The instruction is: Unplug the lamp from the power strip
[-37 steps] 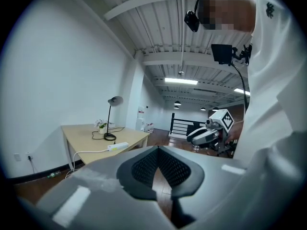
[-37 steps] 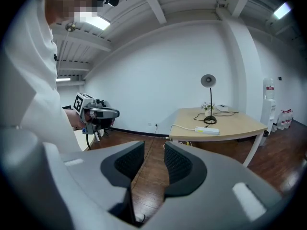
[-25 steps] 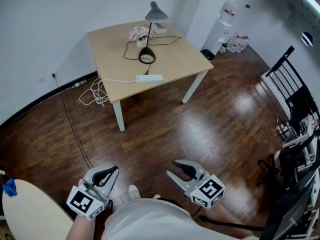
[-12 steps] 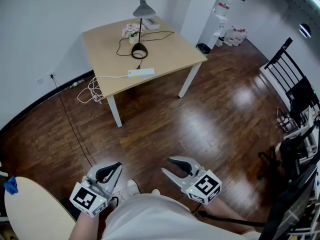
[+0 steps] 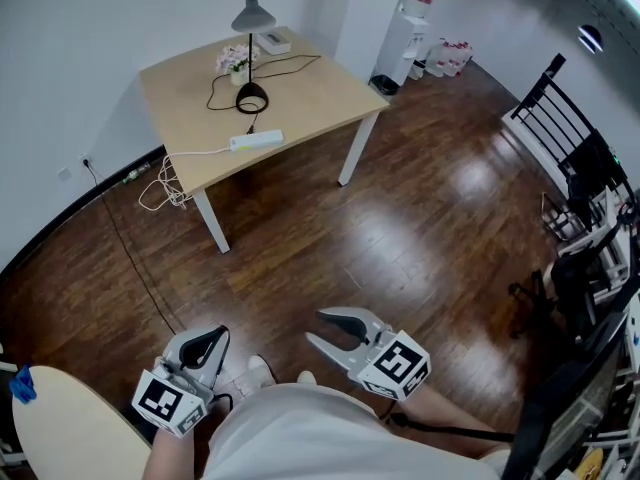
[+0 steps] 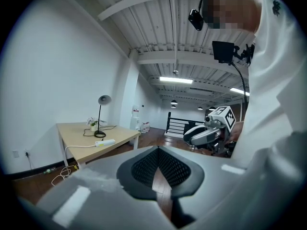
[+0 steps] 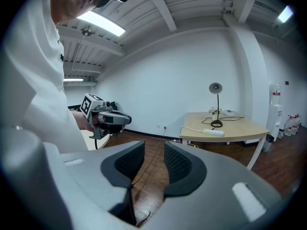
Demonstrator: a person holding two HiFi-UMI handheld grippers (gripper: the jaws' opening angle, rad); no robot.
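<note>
At upper left of the head view, the lamp (image 5: 251, 30) and power strip (image 5: 256, 141) sit on the counter (image 5: 312, 80), well apart from the left gripper (image 5: 212, 339) (clenched, empty) and the released right gripper (image 5: 315, 326), so step close before reaching.

Too small to tell, upper left: joint of thin black lamp cord (image 5: 300, 59) with white oblong power strip (image 5: 256, 140). Cut by lower left edge: pale round tabletop (image 5: 60, 433), blue cloth (image 5: 20, 385).
</note>
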